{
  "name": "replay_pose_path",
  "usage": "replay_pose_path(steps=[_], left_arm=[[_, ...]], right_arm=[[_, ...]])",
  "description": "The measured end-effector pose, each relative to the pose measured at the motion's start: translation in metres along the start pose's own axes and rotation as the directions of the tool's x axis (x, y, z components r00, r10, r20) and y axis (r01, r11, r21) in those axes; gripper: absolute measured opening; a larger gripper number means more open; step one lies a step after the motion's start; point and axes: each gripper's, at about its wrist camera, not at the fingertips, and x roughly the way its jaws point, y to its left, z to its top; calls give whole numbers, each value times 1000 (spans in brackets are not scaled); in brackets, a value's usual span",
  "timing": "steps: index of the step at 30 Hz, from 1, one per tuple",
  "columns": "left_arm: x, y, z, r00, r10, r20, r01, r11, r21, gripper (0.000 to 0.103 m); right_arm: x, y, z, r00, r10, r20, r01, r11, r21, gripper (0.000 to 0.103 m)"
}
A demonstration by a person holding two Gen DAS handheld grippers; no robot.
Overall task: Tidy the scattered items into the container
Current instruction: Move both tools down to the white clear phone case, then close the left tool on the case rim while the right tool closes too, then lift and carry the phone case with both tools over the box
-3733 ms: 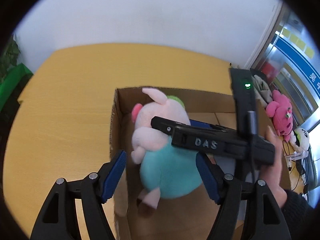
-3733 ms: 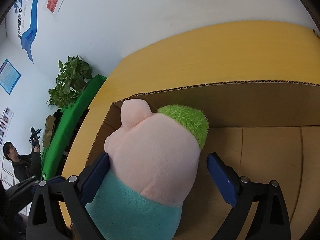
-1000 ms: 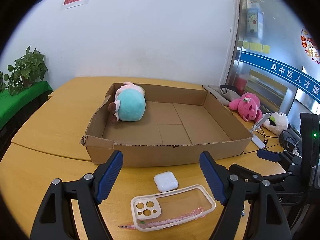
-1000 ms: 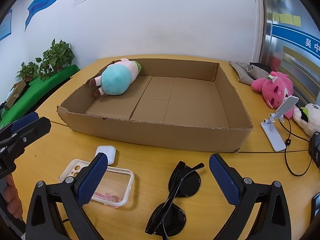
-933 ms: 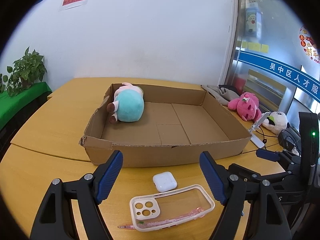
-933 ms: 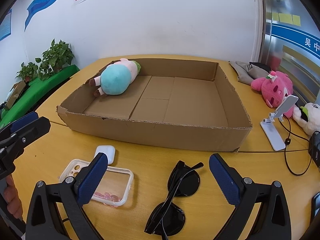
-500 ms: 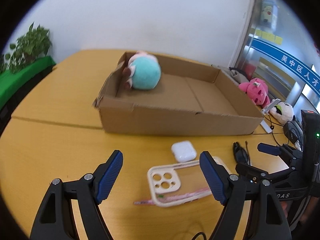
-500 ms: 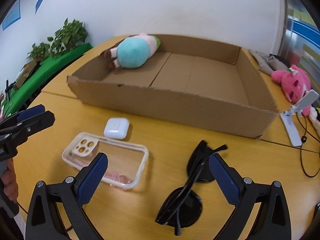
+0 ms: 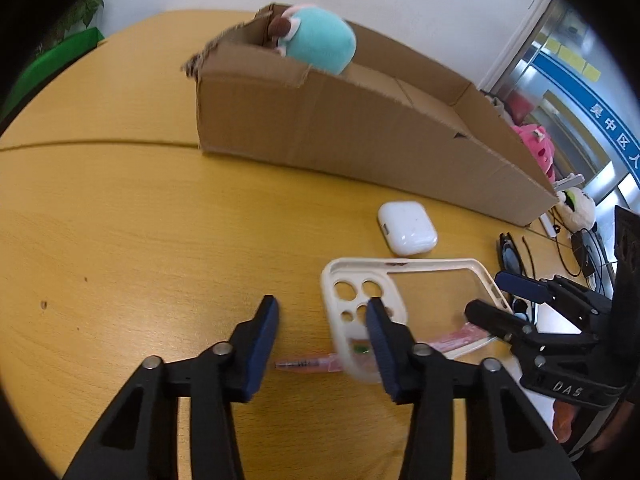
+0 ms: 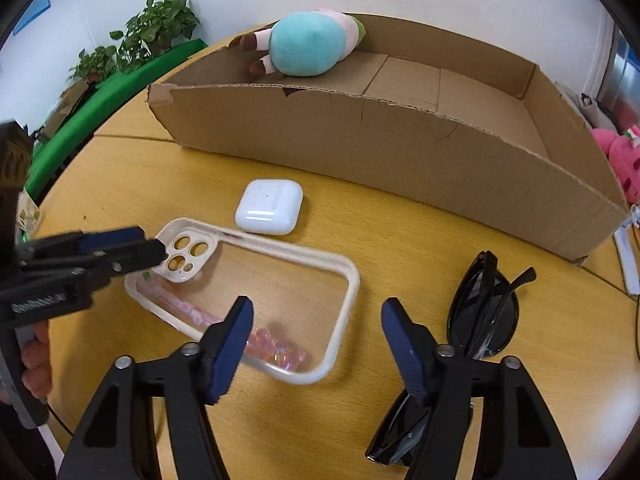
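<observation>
Both grippers have dropped toward the wooden table (image 9: 120, 220), jaws closing on nothing, seemingly

Setting: office or public service room. Evidence: blue wall signboard with white characters (image 9: 608, 120), glazed metal-framed partition (image 9: 560, 92), potted green plants (image 10: 156, 36), yellow wood-laminate counter (image 9: 120, 208).

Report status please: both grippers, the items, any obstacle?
Left gripper and right gripper closing at opposite ends of the phone case, no grip yet. Earbud case, sunglasses on table; plush in box. Nothing blocking.
</observation>
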Motion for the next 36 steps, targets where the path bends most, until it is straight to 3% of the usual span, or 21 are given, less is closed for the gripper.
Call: replay_pose_path(steps=[1, 5, 11, 13, 19, 25, 36], left_arm=[[0, 0, 1, 1000, 0, -5, 0, 1000, 2, 33], [4, -3, 1, 999, -27, -26, 27, 1000, 15, 11], [1, -4, 3, 1000, -6, -25, 7, 1000, 16, 10], [0, -4, 3, 1000, 2, -20, -2, 1000, 13, 9], [-14, -10, 6, 1000, 13, 23, -14, 999, 33, 8], [-43, -22, 19, 994, 1, 111, -8, 998, 57, 8], [-112, -64, 92, 956, -25, 292, -31, 983, 184, 8]], right_arm=[[1, -2, 1, 1000, 20, -4, -20, 1000, 12, 57], [2, -1, 3, 1000, 23, -6, -23, 1000, 7, 47], [0, -9, 3, 1000, 27, -11, -27, 999, 42, 27], [-2, -13, 2, 999, 36, -9, -35, 998, 60, 13], [-7, -16, -1, 999, 48, 8, -48, 996, 81, 10], [-38, -22, 9, 992, 68, 108, -80, 990, 113, 9], [-118, -18, 67, 953, -7, 303, 0, 1000, 24, 9]])
